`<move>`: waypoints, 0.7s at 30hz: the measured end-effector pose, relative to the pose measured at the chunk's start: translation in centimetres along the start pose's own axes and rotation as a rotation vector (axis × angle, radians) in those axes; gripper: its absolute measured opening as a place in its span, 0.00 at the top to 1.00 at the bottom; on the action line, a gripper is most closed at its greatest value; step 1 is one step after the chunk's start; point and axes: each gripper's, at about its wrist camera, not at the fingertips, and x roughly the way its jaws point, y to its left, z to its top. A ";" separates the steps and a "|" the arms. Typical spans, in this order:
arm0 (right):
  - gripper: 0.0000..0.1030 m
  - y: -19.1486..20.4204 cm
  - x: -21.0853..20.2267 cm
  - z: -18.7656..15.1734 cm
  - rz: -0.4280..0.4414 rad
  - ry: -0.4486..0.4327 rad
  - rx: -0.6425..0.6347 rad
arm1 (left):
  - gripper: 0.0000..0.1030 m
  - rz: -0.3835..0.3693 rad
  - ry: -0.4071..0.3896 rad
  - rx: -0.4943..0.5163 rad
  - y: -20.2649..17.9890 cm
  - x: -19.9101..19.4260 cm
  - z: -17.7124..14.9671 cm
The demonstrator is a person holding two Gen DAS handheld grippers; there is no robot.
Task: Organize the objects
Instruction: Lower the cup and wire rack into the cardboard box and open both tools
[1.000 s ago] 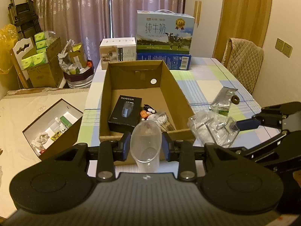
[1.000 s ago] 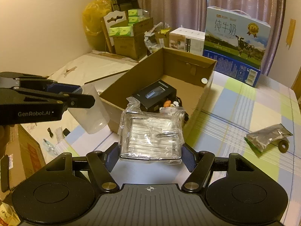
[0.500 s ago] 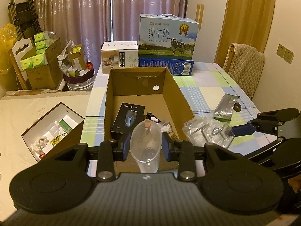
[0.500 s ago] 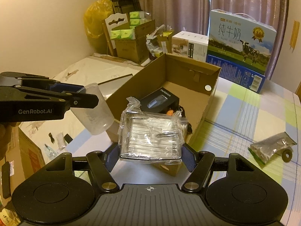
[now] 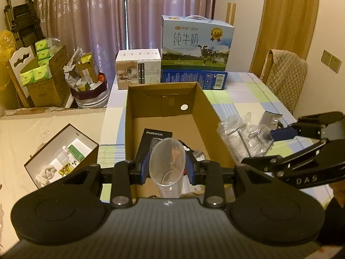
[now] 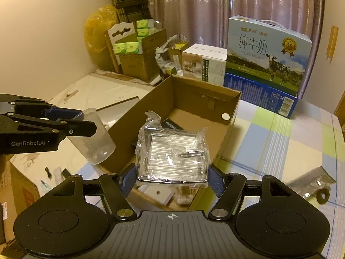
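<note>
Above the cardboard box (image 5: 163, 116), left fingers (image 5: 144, 170) clamp a clear cup (image 5: 167, 166); right fingers (image 6: 216, 182) hold a plastic-wrapped rack (image 6: 173, 158)

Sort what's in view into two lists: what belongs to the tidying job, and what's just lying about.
Job:
- clear plastic cup in left tongs
- plastic-wrapped metal rack in right tongs
- open cardboard box
- silver pouch on the table

Lying about:
- milk carton
- white box
- chair

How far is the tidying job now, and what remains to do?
Done: a black box already lies inside the cardboard box. In hand: the left hand-held gripper holds a clear cup; the right hand-held gripper holds a plastic-wrapped pack. Left: a silver pouch on the tablecloth.
</note>
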 end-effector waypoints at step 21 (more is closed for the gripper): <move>0.36 -1.7 7.8 1.9 -0.003 0.078 -0.021 | 0.71 -0.005 0.084 0.015 2.4 8.2 1.2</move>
